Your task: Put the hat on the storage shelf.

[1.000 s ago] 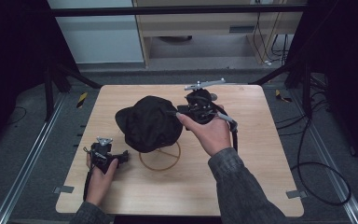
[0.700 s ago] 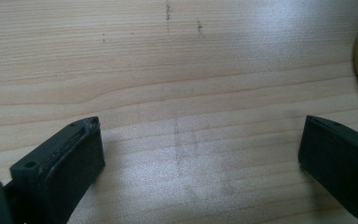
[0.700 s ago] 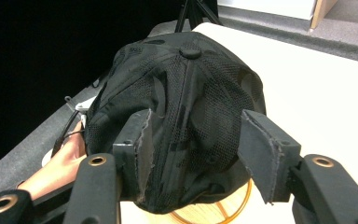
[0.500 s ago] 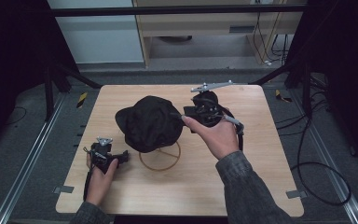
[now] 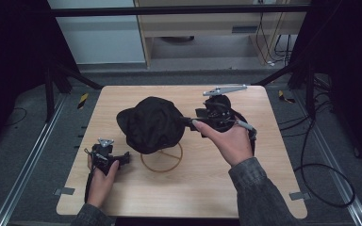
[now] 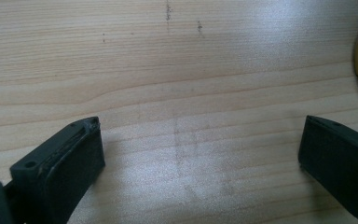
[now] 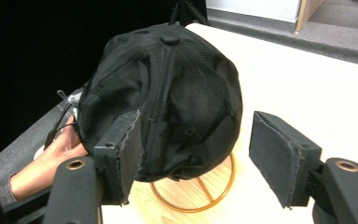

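A black cap (image 5: 152, 123) sits on a gold wire stand (image 5: 162, 159). Beside it, the right gripper (image 5: 188, 121) has just opened, apparently releasing it. The left gripper (image 6: 200, 154) rests spread near the stand, empty.

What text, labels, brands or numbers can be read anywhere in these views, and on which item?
None: no readable text anywhere.
Black cap: plain fabric, no logo or lettering visible.
Gold wire stand: unmarked.
Wooden table: only grain and scuffs.
Left claw and right claw: no markings legible.
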The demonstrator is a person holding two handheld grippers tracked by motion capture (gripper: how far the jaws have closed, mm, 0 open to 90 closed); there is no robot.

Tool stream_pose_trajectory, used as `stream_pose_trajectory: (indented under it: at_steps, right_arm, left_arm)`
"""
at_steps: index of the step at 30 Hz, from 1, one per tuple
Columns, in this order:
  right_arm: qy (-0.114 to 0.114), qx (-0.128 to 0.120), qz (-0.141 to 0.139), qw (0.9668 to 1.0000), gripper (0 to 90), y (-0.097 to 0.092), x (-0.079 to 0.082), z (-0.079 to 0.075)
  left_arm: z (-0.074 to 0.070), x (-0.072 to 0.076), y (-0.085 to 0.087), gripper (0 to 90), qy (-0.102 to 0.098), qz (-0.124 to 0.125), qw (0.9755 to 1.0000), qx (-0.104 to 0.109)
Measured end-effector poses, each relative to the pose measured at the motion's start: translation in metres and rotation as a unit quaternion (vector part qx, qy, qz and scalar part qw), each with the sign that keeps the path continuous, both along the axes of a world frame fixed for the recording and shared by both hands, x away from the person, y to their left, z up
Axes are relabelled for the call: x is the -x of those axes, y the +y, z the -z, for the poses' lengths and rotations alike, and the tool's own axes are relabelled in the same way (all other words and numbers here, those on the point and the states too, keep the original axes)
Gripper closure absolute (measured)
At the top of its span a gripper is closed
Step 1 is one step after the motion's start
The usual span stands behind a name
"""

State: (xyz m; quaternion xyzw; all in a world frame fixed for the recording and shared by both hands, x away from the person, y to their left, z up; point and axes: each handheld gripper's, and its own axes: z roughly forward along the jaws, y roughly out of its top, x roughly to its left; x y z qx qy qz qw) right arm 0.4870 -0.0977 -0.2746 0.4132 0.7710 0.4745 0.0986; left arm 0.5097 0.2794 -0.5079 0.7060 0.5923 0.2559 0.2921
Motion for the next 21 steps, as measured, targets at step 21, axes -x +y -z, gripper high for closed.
stream_pose_trajectory:
  at_steps: [21]
  right_arm:
    - [-0.007, 0.004, 0.036, 0.9993, 26.5, -0.029, 0.008, 0.001]
  left_arm:
    - [0.0, 0.0, 0.0, 0.0, 0.0, 0.0, 1.0, 0.0]
